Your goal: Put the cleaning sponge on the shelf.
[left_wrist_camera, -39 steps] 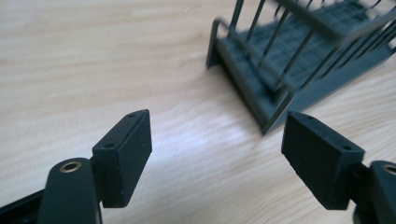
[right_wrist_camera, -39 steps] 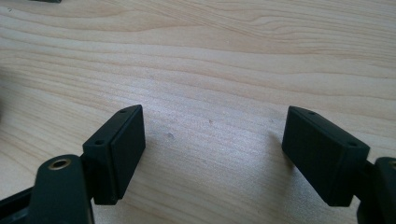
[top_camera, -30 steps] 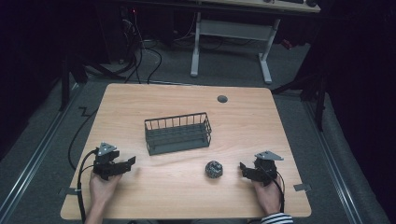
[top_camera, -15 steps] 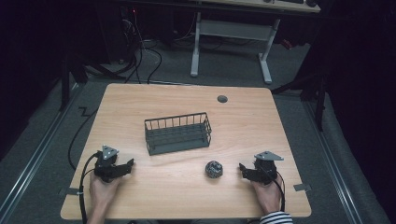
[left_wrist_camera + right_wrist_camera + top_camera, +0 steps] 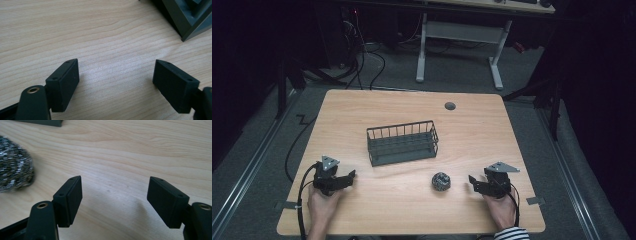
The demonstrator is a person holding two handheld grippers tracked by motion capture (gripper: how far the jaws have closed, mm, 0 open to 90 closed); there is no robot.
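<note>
Steel-wool scourer (image 5: 441, 181) is seen lying on the table (image 5: 522, 150) just in front of the wire basket (image 5: 402, 143), near the wide-open right gripper (image 5: 473, 182), so an approach seems in hand, and a closing reach is judged next while the left gripper (image 5: 349, 176) is held wide.

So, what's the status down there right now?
Left gripper and right gripper open, empty. Round steel-wool scourer on the wooden table, beside dark wire basket. Path clear.
</note>
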